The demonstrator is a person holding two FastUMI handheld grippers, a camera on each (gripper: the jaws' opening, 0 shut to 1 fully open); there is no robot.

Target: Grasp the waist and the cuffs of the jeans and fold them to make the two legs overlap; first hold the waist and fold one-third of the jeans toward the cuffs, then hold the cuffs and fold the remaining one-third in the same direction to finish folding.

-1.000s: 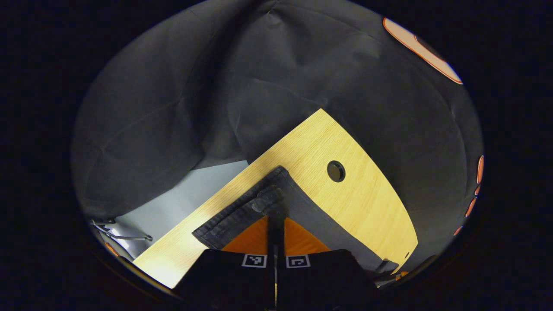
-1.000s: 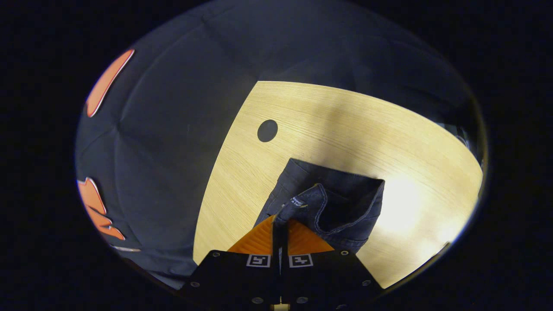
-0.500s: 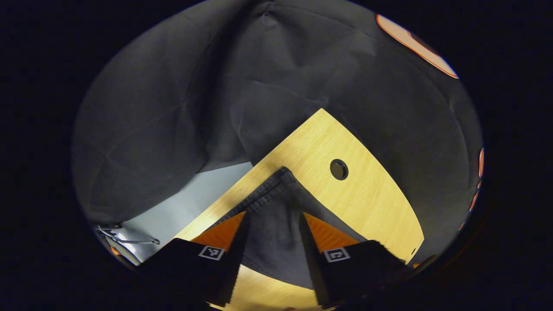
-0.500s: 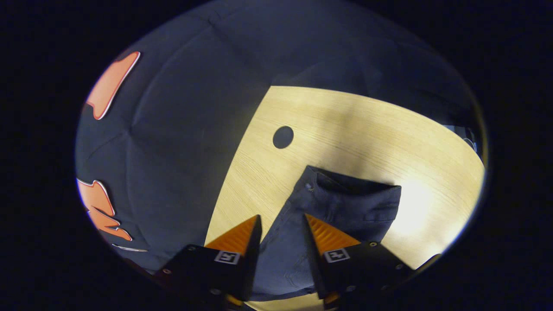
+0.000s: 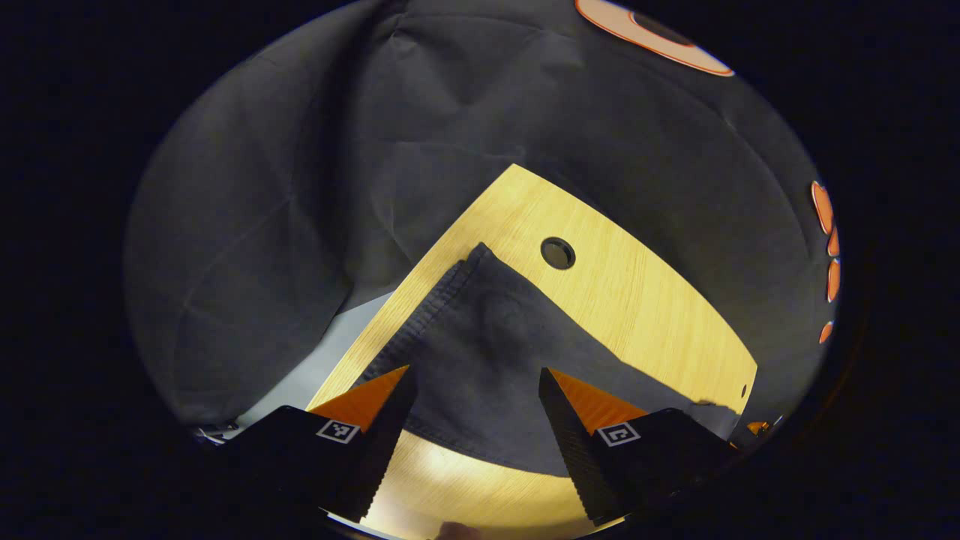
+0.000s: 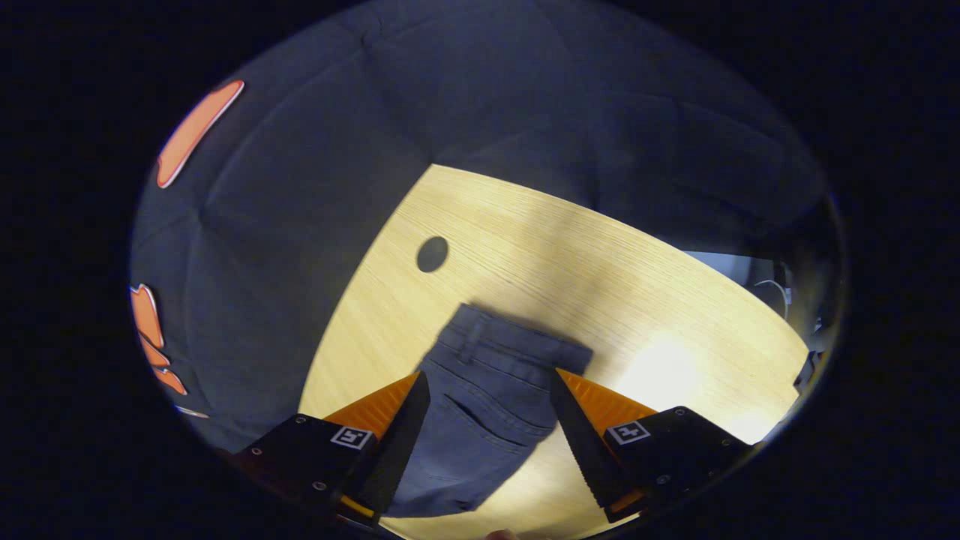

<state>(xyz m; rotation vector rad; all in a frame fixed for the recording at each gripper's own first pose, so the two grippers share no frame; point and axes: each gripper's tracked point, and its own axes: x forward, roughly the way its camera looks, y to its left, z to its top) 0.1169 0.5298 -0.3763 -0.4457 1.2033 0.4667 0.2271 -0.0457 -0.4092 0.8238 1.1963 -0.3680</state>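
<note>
Both claws stand apart and hold nothing: the left claw hangs over the cuffs, the right claw over the waist. The jeans lie flat on the table, one leg apparently stacked on the other, beside a round hole. With fingers spread above each end, the lengthwise fold looks done, and the waist-first third fold comes next.

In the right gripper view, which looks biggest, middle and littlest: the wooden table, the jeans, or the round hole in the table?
1. Wooden table: biggest, spreading across the middle of the view.
2. Jeans: middle, lying flat on the table between the right gripper fingers, partly hidden by them.
3. Round hole: littlest, a dark spot beyond the jeans.
</note>
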